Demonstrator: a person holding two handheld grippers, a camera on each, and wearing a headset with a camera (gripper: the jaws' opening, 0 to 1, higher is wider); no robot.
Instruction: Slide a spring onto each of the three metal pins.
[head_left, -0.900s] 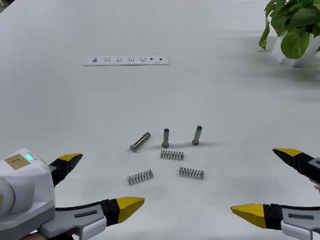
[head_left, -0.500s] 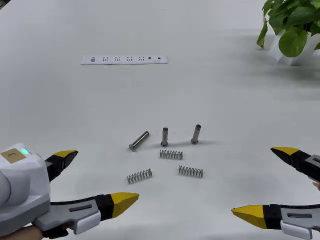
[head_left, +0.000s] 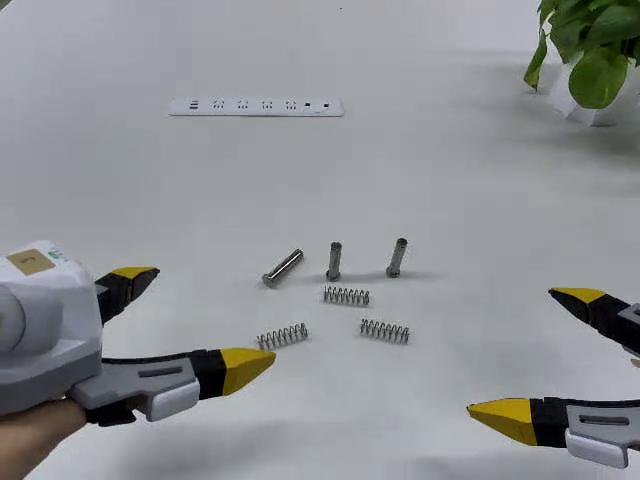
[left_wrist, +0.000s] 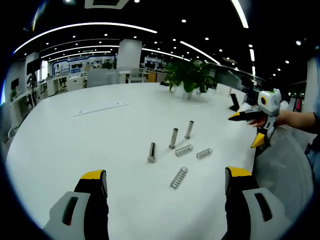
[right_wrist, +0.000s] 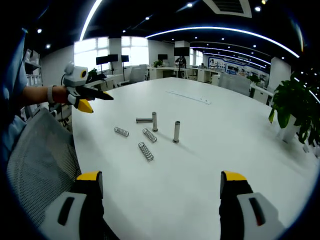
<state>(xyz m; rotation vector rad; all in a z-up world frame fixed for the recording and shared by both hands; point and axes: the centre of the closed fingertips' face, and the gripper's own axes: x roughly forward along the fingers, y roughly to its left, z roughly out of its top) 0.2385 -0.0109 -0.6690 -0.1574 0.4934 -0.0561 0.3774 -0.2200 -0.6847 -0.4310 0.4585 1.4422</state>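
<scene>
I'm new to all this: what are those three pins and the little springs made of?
The pins look like polished metal, perhaps steel: smooth, silvery-grey, with bright glints. The springs seem to be thin bare metal wire, duller grey, wound in open coils. The exact alloy can't be told.

No legible text. The tan sticker (head_left: 31, 262) on the left gripper (head_left: 213, 312) and the marks on the power strip (head_left: 256, 106) are too small to read.
</scene>
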